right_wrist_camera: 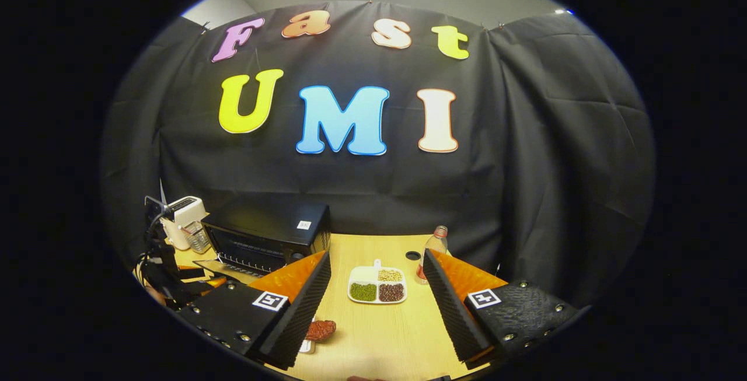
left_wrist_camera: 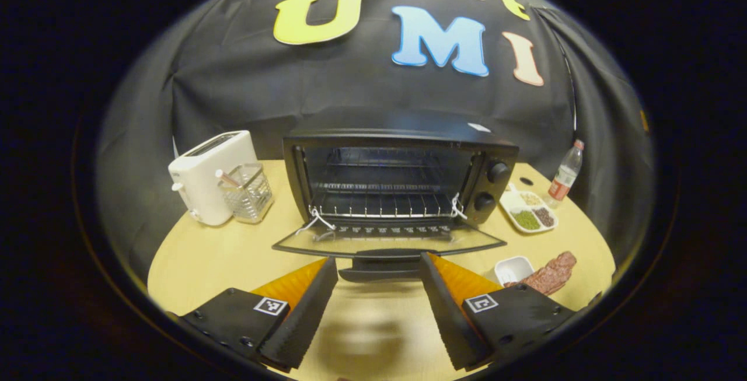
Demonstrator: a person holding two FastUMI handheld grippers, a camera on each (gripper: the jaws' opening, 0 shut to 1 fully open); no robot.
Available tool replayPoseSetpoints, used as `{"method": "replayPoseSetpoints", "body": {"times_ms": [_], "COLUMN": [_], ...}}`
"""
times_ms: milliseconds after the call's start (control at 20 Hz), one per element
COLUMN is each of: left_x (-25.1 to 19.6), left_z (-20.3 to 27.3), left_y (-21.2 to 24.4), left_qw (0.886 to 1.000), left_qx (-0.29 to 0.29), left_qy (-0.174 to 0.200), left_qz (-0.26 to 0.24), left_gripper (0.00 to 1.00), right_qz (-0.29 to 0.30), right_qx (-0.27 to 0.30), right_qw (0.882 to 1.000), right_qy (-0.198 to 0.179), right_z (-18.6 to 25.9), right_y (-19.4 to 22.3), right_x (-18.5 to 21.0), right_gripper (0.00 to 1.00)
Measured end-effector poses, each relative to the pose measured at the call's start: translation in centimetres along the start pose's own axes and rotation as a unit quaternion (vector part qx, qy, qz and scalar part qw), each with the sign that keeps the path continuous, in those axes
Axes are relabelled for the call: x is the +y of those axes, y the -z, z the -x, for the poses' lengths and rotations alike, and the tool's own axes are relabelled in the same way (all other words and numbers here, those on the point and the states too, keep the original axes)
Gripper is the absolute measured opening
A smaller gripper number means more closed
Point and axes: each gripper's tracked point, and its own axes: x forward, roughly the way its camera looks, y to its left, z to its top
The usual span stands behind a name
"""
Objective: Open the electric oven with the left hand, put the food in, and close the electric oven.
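Observation:
A black electric oven [left_wrist_camera: 397,177] stands at the back of the round wooden table, its glass door [left_wrist_camera: 388,242] folded down flat and the wire rack [left_wrist_camera: 382,209] bare inside. My left gripper [left_wrist_camera: 378,270] is open, its fingers on either side of the door handle [left_wrist_camera: 379,265] without pressing it. A brown piece of meat [left_wrist_camera: 548,276] lies to the right of the oven. In the right gripper view the oven [right_wrist_camera: 265,235] sits at far left and the meat [right_wrist_camera: 321,329] lies low beside my left finger. My right gripper [right_wrist_camera: 376,293] hangs open above the table with nothing in it.
A white toaster [left_wrist_camera: 210,174] and a clear holder [left_wrist_camera: 248,191] stand left of the oven. A divided tray of beans [left_wrist_camera: 528,212], a bottle [left_wrist_camera: 565,177] and a small white dish [left_wrist_camera: 513,269] sit on the right. The tray [right_wrist_camera: 376,285] and bottle [right_wrist_camera: 432,252] lie ahead of my right gripper.

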Motion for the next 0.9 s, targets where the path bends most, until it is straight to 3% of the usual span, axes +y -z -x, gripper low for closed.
{"method": "replayPoseSetpoints", "body": {"times_ms": [200, 300, 450, 550, 650, 700, 750, 900], "left_x": [-0.2, -0.1, -0.3, 0.0, 0.2, 0.2, 0.1, -0.1], "left_z": [-1.5, -2.4, -2.8, -3.2, -3.9, -4.3, -4.4, -4.7], "left_y": [-0.6, 0.1, 3.1, 4.9, 5.6, 5.6, 5.6, 5.5], "left_qw": [1.0, 1.0, 0.999, 0.997, 0.997, 0.997, 0.997, 0.996], "left_qx": [0.007, 0.009, 0.044, 0.064, 0.071, 0.071, 0.072, 0.074], "left_qy": [-0.018, -0.02, -0.022, -0.025, -0.029, -0.028, -0.027, -0.028], "left_qz": [0.02, 0.003, 0.021, 0.034, 0.029, 0.028, 0.027, 0.028], "left_gripper": [0.94, 0.97, 0.92, 0.98, 0.97, 0.92, 0.97, 0.97], "right_qz": [0.01, 0.009, 0.003, 0.003, 0.01, 0.013, 0.012, -0.004], "right_qx": [-0.001, 0.002, 0.012, 0.014, 0.019, 0.024, 0.033, 0.078], "right_qw": [1.0, 1.0, 1.0, 1.0, 1.0, 0.999, 0.999, 0.996], "right_qy": [-0.008, -0.009, -0.012, -0.014, -0.017, -0.018, -0.021, -0.05], "right_z": [-0.3, -0.4, -0.7, -0.8, -1.1, -1.3, -1.6, -2.8], "right_y": [-0.1, 0.1, 0.8, 0.9, 1.4, 1.8, 2.5, 5.4], "right_x": [0.4, 0.2, 0.1, 0.1, 0.0, -0.1, -0.1, 0.4], "right_gripper": [0.96, 0.96, 0.96, 0.96, 0.96, 0.96, 0.96, 0.96]}}
